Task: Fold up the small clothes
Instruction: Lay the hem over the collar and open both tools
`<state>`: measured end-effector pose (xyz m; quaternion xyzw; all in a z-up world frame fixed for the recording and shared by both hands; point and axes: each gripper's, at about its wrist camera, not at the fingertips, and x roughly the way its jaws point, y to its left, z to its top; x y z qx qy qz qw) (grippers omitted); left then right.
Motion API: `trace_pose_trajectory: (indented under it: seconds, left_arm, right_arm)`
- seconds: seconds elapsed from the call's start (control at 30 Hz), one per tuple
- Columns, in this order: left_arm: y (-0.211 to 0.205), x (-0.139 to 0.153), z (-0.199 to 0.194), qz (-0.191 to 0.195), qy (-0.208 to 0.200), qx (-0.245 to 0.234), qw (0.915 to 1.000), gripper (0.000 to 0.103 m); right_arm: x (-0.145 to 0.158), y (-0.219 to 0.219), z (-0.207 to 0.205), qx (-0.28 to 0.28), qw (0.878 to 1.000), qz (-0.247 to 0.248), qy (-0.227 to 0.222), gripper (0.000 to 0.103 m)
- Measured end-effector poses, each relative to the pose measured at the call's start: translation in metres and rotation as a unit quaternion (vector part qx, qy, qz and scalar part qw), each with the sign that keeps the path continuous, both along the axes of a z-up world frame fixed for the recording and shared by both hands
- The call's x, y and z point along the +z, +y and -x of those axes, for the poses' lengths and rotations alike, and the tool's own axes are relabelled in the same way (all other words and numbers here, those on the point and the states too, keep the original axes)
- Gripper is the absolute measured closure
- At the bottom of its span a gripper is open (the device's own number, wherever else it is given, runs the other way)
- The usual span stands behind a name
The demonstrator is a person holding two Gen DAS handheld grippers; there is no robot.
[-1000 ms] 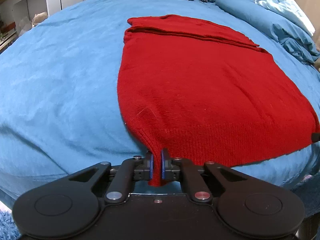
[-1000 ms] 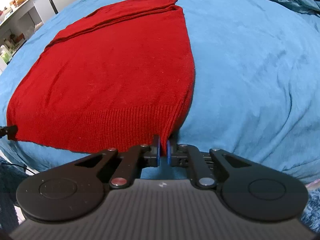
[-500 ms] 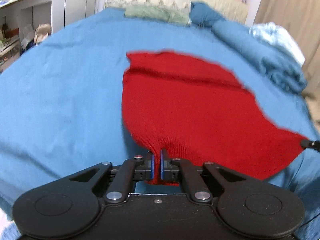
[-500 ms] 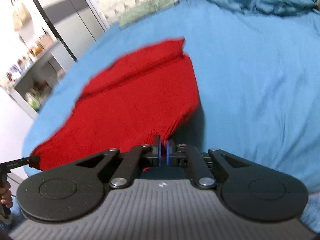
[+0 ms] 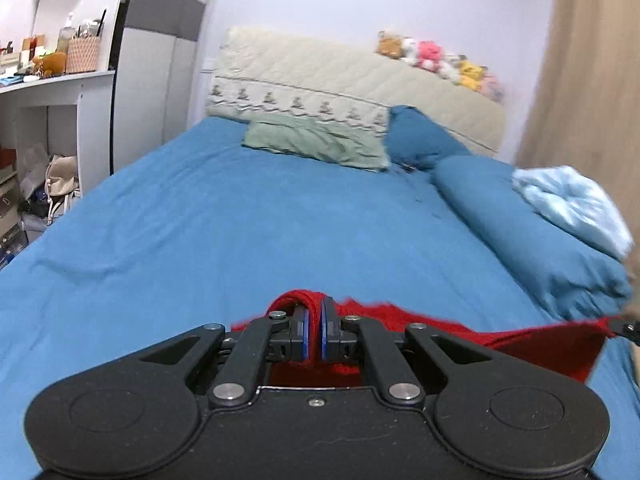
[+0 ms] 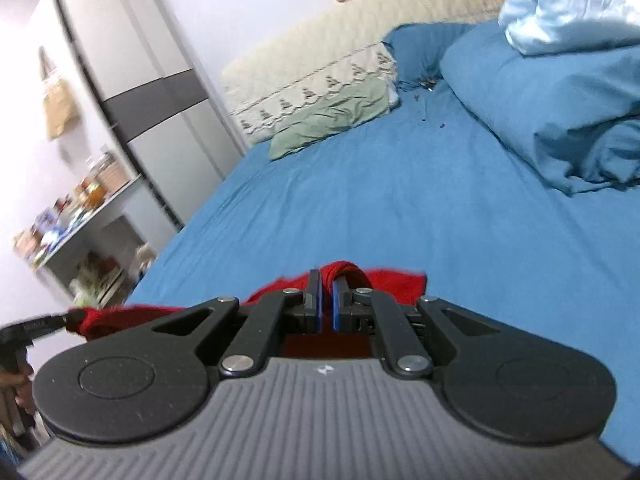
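Left wrist view shows the left gripper (image 5: pixel 313 326) and right gripper (image 6: pixel 326 302) each clamped on a corner of the red knit sweater (image 5: pixel 552 342), lifted over the blue bed (image 5: pixel 240 220); soft and floppy, it likely sags between them.

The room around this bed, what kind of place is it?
Most likely a home bedroom: a bed with a blue sheet, a padded headboard topped with stuffed toys, and a tall wardrobe beside it.

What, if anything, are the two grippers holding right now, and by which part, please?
Both hold the red sweater: the left gripper and the right gripper each pinch a bunched corner of its edge.
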<state>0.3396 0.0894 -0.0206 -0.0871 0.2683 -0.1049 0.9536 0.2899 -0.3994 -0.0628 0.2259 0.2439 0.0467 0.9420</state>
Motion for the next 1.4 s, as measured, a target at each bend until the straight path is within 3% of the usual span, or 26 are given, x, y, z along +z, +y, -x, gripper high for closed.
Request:
trace_pose_trajectory:
  seconds: [0.17,0.3,0.5,0.6,0.63,0.67,0.7,0.73,0.77,0.8,0.9,1.0,1.07,1.13,1.2,1.33,1.4]
  left_arm:
    - [-0.014,-0.078,-0.104,-0.002,0.051,0.036,0.9981,0.098]
    - [-0.014,-0.139,-0.140,0.007,0.092,0.052,0.9944,0.098]
    - [-0.012,-0.153,-0.181,0.011,0.096,0.061,0.9935,0.097]
    - [-0.012,-0.151,-0.192,0.022,0.104,0.077,0.9914,0.091]
    - [-0.012,-0.148,-0.191,0.019,0.099,0.082,0.9915,0.079]
    - [-0.012,-0.142,-0.187,0.011,0.087,0.086,0.9924,0.062]
    - [-0.012,-0.136,-0.181,0.003,0.073,0.085,0.9937,0.054]
    - [-0.013,-0.130,-0.171,-0.007,0.058,0.081,0.9950,0.042]
    - [-0.014,-0.122,-0.158,-0.017,0.043,0.074,0.9962,0.037]
    - [-0.016,-0.117,-0.145,-0.024,0.033,0.065,0.9971,0.035]
    - [-0.028,-0.122,-0.114,-0.042,0.043,0.009,0.9982,0.030]
    - [-0.041,-0.151,-0.097,-0.058,0.082,-0.027,0.9945,0.029]
    - [-0.043,-0.173,-0.095,-0.071,0.109,-0.024,0.9912,0.029]
    - [-0.042,-0.185,-0.091,-0.072,0.106,-0.029,0.9913,0.029]
    - [-0.043,-0.183,-0.090,-0.080,0.107,-0.033,0.9904,0.029]
    - [-0.037,-0.175,-0.091,-0.075,0.126,-0.020,0.9890,0.028]
    - [-0.033,-0.167,-0.090,-0.092,0.126,-0.003,0.9878,0.028]
  right_arm:
    - [-0.065,-0.009,-0.122,-0.013,0.998,0.005,0.056,0.083]
    - [-0.125,-0.011,-0.171,-0.026,0.995,-0.020,0.096,0.083]
    - [-0.148,-0.021,-0.213,-0.034,0.996,-0.024,0.084,0.083]
    - [-0.157,-0.020,-0.229,-0.033,0.995,-0.009,0.095,0.079]
    - [-0.154,-0.016,-0.230,-0.034,0.995,0.002,0.099,0.077]
    - [-0.153,-0.014,-0.229,-0.029,0.995,0.009,0.097,0.065]
    - [-0.149,-0.010,-0.223,-0.023,0.996,0.017,0.090,0.038]
    - [-0.144,-0.005,-0.212,-0.020,0.996,0.031,0.077,0.023]
    - [-0.138,0.001,-0.200,-0.020,0.997,0.050,0.059,0.004]
    - [-0.133,0.009,-0.187,-0.013,0.997,0.068,0.038,0.000]
    - [-0.133,0.034,-0.156,0.045,0.995,0.083,0.028,0.000]
    - [-0.160,0.059,-0.143,0.088,0.988,0.109,0.070,0.000]
    - [-0.180,0.064,-0.143,0.078,0.983,0.136,0.098,0.001]
    - [-0.193,0.056,-0.142,0.049,0.982,0.145,0.109,0.003]
    - [-0.197,0.044,-0.141,0.028,0.987,0.119,0.107,0.003]
    - [-0.195,0.035,-0.140,0.006,0.983,0.126,0.136,0.004]
    - [-0.183,0.030,-0.135,-0.005,0.983,0.126,0.133,0.003]
